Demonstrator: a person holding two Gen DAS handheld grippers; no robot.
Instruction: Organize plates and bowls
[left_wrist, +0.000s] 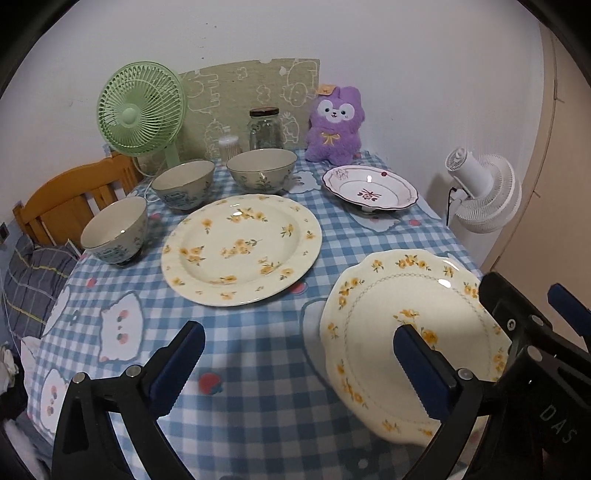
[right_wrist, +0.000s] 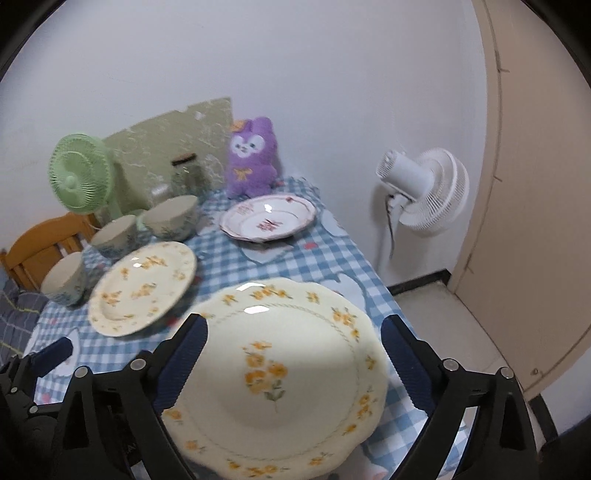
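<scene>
On the counter (left_wrist: 258, 387) with the blue checked cloth, the scalloped yellow-flower plate (right_wrist: 280, 373) sits at the near right corner, looking tipped up a bit toward the far side, though I can't really tell if it's lifted. The right gripper (right_wrist: 291, 354) comes in low from 6 o'clock with its jaws spread wide, one on each side of that plate; contact isn't clear. The left gripper (left_wrist: 299, 354) hangs level just to the left, jaws also wide apart and holding nothing, its right finger (left_wrist: 424, 369) over the plate's rim. The round yellow-flower plate (left_wrist: 242, 249) lies flat mid-counter, three bowls (left_wrist: 114, 230) curve from 9 to 12 o'clock around it, and a red-patterned plate (left_wrist: 369, 188) sits at 1 o'clock.
</scene>
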